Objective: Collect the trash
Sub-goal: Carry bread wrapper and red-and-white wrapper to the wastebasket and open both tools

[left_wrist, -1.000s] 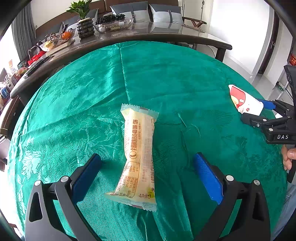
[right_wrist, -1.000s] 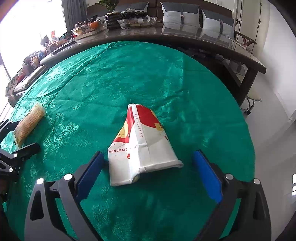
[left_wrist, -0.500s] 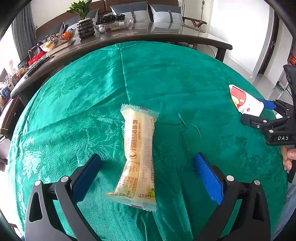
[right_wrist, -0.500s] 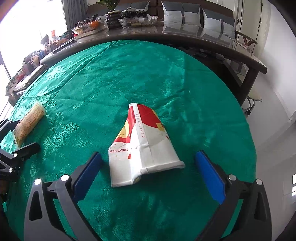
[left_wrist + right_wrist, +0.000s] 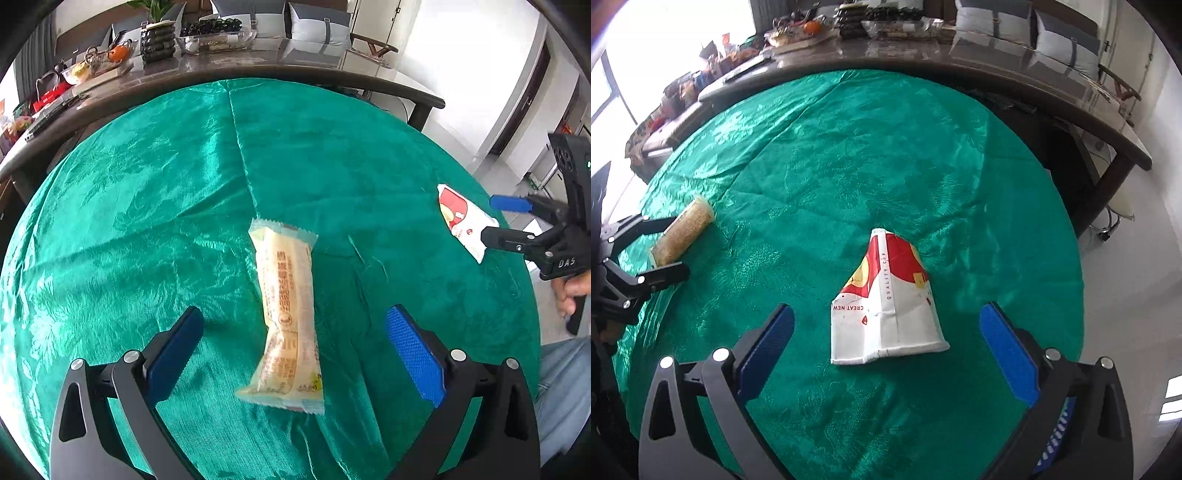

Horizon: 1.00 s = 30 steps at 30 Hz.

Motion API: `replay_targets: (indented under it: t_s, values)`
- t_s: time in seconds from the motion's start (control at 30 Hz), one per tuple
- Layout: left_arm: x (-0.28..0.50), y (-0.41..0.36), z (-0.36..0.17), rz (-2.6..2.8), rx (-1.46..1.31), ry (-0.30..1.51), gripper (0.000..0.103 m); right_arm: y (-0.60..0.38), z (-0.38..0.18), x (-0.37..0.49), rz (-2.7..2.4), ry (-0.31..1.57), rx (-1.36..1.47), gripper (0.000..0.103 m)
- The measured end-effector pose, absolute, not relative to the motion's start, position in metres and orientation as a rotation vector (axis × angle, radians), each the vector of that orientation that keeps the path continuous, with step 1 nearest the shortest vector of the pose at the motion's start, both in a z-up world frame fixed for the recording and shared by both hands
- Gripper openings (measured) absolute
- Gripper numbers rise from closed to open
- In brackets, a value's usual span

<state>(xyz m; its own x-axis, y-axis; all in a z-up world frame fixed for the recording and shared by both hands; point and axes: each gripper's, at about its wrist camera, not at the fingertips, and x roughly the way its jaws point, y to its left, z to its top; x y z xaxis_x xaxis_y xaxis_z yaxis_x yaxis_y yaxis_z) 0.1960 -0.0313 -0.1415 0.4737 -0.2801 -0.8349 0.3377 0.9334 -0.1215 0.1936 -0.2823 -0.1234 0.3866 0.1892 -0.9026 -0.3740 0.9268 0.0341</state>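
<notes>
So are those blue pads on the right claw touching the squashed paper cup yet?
Apart. The right wrist view shows green tablecloth between the flattened paper cup and each pad of the right gripper.

The left hand-held gripper [image 5: 293, 345] has just been closing slightly around the untouched snack wrapper [image 5: 286, 315]

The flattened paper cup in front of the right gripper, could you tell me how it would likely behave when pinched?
The paper cup is already crushed flat, so it probably gives further instead of resisting. It looks light and may slide on the shiny green tablecloth. Flattened, it is unlikely to roll.
</notes>
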Motion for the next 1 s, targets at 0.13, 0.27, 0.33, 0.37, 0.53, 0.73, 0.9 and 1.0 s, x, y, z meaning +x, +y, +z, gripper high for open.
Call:
replay_targets:
  t_s: [0.13, 0.27, 0.33, 0.37, 0.53, 0.73, 0.9, 1.0]
  values:
    - [0.200, -0.041, -0.142, -0.389, 0.116, 1.017, 0.075, -0.282, -0.133, 0.212, 0.367, 1.216, -0.189, 0.089]
    - [0.200, -0.041, -0.141, -0.357, 0.148, 1.009, 0.020, -0.291, -0.131, 0.209, 0.389, 1.231, -0.112, 0.032]
    - [0.201, -0.036, -0.136, -0.384, 0.090, 1.018, 0.019, -0.302, -0.122, 0.197, 0.389, 1.191, -0.065, 0.031]
    - [0.200, -0.037, -0.132, -0.396, 0.071, 1.011, 0.018, -0.309, -0.117, 0.191, 0.386, 1.173, -0.040, 0.030]
    - [0.184, -0.073, -0.108, -0.502, 0.066, 0.966, 0.017, -0.370, -0.096, 0.156, 0.320, 1.092, 0.097, 0.030]
    - [0.158, -0.186, -0.083, -0.738, 0.113, 0.947, 0.017, -0.490, -0.122, 0.097, 0.061, 1.087, 0.212, 0.030]
    - [0.139, -0.311, -0.094, -0.898, 0.210, 0.995, 0.018, -0.577, -0.181, 0.062, -0.110, 1.141, 0.343, 0.030]
    - [0.132, -0.378, -0.114, -0.941, 0.281, 1.037, 0.018, -0.609, -0.216, 0.053, -0.157, 1.170, 0.417, 0.030]
